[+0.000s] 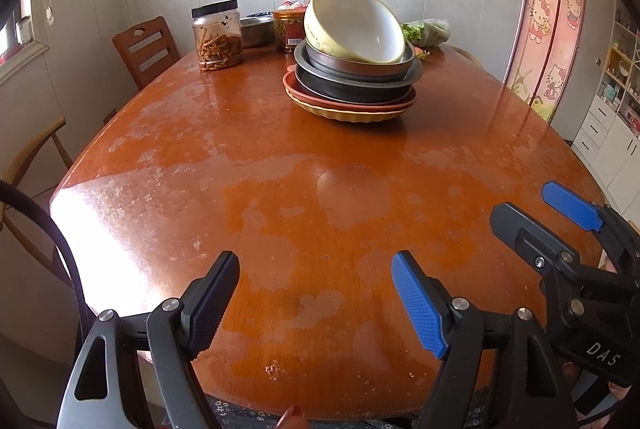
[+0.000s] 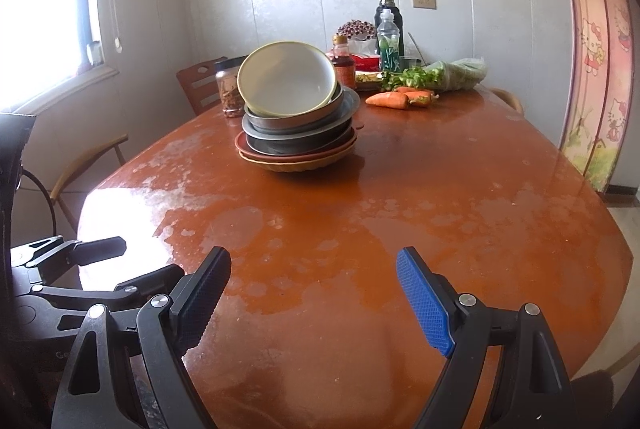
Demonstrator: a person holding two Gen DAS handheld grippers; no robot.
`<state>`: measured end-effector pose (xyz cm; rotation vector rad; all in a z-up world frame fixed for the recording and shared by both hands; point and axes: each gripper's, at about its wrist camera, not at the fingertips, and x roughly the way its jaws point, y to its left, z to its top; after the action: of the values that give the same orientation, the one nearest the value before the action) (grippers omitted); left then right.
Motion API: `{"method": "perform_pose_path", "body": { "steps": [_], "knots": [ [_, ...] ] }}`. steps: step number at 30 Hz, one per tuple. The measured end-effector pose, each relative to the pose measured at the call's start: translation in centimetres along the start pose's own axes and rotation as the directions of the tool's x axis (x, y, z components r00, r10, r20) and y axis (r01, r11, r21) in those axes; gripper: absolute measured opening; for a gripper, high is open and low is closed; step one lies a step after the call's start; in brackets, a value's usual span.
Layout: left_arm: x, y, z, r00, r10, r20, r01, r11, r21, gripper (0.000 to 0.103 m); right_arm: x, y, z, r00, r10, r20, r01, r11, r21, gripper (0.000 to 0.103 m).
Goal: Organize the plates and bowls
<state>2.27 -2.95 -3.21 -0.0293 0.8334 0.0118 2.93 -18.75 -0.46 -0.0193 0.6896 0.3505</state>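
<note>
While both hands hover low over the near edge of a worn wooden worktop (image 1: 280,157), the left gripper (image 1: 316,293) and right gripper (image 2: 314,293) stand with jaws apart, gripping nothing. Well beyond them, a stack of plates and metal bowls (image 2: 298,139) sits mid-worktop, topped by a tilted cream bowl (image 1: 354,25); carrots (image 2: 394,98) lie nearby.
</note>
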Motion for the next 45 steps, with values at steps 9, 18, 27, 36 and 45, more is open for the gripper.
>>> {"method": "perform_pose_path", "body": {
  "steps": [9, 18, 27, 36, 45],
  "knots": [
    [0.0, 0.3, -0.1, 1.0, -0.002, -0.002, 0.002, 1.0, -0.007, 0.078, -0.3, 0.1, 0.1, 1.0, -0.004, 0.01, 0.004, 1.0, -0.001, 0.086],
    [0.0, 0.5, -0.1, 1.0, 0.003, -0.003, -0.003, 1.0, -0.012, 0.078, -0.4, 0.2, 0.1, 1.0, -0.008, 0.014, 0.008, 1.0, -0.001, 0.086],
    [-0.1, 0.6, -0.2, 1.0, 0.007, -0.004, -0.007, 1.0, -0.019, 0.078, -0.5, 0.4, 0.0, 1.0, -0.004, 0.014, 0.004, 1.0, -0.005, 0.086],
    [-0.3, 1.1, -0.2, 1.0, 0.009, -0.003, -0.009, 1.0, -0.029, 0.078, -0.3, 0.5, 0.1, 1.0, -0.008, 0.003, 0.008, 1.0, -0.003, 0.086],
    [-0.2, 1.3, -0.3, 1.0, 0.017, -0.006, -0.017, 0.999, -0.035, 0.078, -0.2, 0.5, 0.1, 1.0, -0.007, 0.0, 0.007, 1.0, -0.001, 0.086]
  ]
}}
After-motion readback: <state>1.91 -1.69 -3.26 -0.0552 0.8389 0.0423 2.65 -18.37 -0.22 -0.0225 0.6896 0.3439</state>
